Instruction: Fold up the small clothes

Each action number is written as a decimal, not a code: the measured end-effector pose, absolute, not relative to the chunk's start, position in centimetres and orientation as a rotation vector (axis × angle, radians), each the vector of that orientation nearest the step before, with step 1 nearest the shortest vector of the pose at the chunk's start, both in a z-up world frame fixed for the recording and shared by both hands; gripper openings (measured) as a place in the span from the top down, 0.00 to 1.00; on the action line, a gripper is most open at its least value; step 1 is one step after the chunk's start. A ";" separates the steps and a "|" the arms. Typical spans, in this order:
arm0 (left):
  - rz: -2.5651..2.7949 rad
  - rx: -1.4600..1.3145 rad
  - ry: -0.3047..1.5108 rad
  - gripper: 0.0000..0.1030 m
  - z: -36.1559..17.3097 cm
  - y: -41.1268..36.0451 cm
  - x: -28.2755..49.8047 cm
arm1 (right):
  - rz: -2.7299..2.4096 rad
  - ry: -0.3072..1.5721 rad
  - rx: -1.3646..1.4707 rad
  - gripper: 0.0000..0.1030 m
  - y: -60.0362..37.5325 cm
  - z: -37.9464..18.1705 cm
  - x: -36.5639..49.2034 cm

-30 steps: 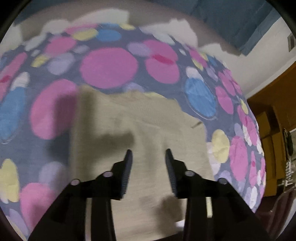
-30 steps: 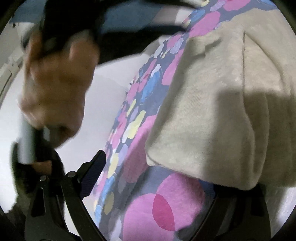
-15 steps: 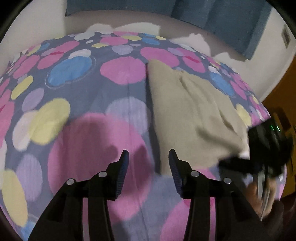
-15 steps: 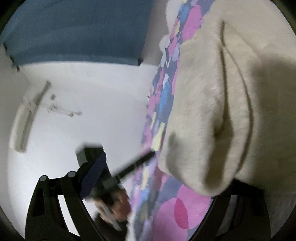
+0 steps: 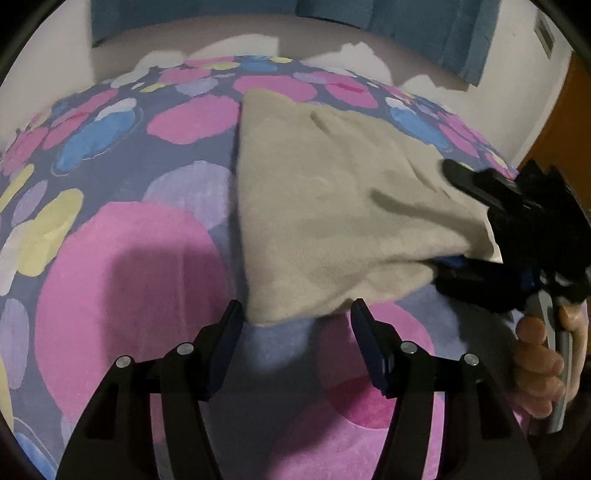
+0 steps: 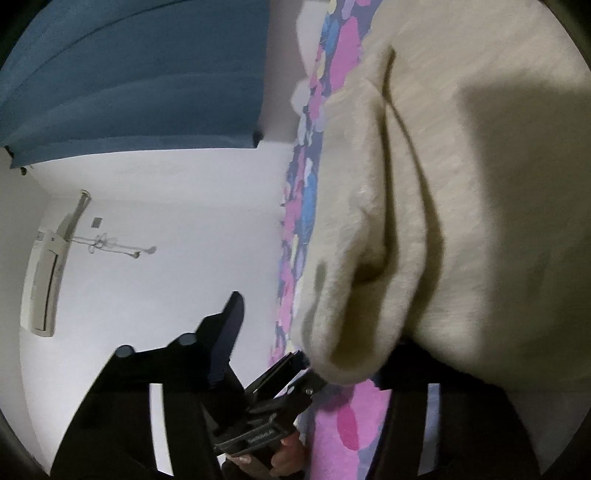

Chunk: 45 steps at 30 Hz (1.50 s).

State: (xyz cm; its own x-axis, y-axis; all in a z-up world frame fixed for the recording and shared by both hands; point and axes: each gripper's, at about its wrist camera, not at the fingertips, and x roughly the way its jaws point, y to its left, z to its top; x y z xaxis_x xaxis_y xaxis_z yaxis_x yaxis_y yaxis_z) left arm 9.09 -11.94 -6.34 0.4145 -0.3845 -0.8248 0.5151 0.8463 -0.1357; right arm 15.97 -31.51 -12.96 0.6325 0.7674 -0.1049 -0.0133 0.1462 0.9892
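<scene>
A folded beige fleece garment point(image 5: 325, 206) lies on a spotted bedspread point(image 5: 122, 266). My left gripper point(image 5: 297, 325) is open and empty, just short of the garment's near left corner. My right gripper point(image 5: 465, 225) shows in the left wrist view at the garment's right edge, one finger above the cloth and one below it. In the right wrist view the garment point(image 6: 461, 184) fills the right side and hides the right finger; the left finger point(image 6: 229, 325) stands free. My left gripper also shows there point(image 6: 295, 373) by the garment's corner.
A blue curtain point(image 5: 424, 33) hangs on the white wall behind the bed. An air conditioner point(image 6: 48, 277) is on the wall. A brown wooden door or cabinet point(image 5: 576, 110) stands at the right. The bedspread stretches wide to the left of the garment.
My left gripper drew back off the garment, swung left, then came to its near corner with the jaws wider. My right gripper slid around the garment's right edge.
</scene>
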 end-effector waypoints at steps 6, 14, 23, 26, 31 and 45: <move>-0.530 0.125 0.974 0.42 -6.6 -11.7 9.9 | 0.552 0.721 1.236 0.92 -31.7 -12.6 15.8; -0.503 0.078 0.938 0.37 -6.0 -9.6 9.9 | 0.505 0.728 1.130 0.95 -31.9 -10.8 16.3; -0.567 0.058 0.972 0.32 -6.0 -10.1 9.7 | 0.467 0.685 0.977 0.95 -35.9 -4.8 16.0; -0.604 0.073 0.956 0.32 -5.5 -11.1 8.8 | 0.427 0.672 0.943 0.95 -38.7 -4.2 14.4; -0.627 0.088 0.965 0.32 -5.6 -12.5 8.6 | 0.334 0.687 0.951 0.95 -42.7 -6.7 11.3; -0.584 0.142 0.897 0.32 -4.8 -16.8 10.6 | 0.302 0.786 1.008 0.95 -44.0 -12.9 10.2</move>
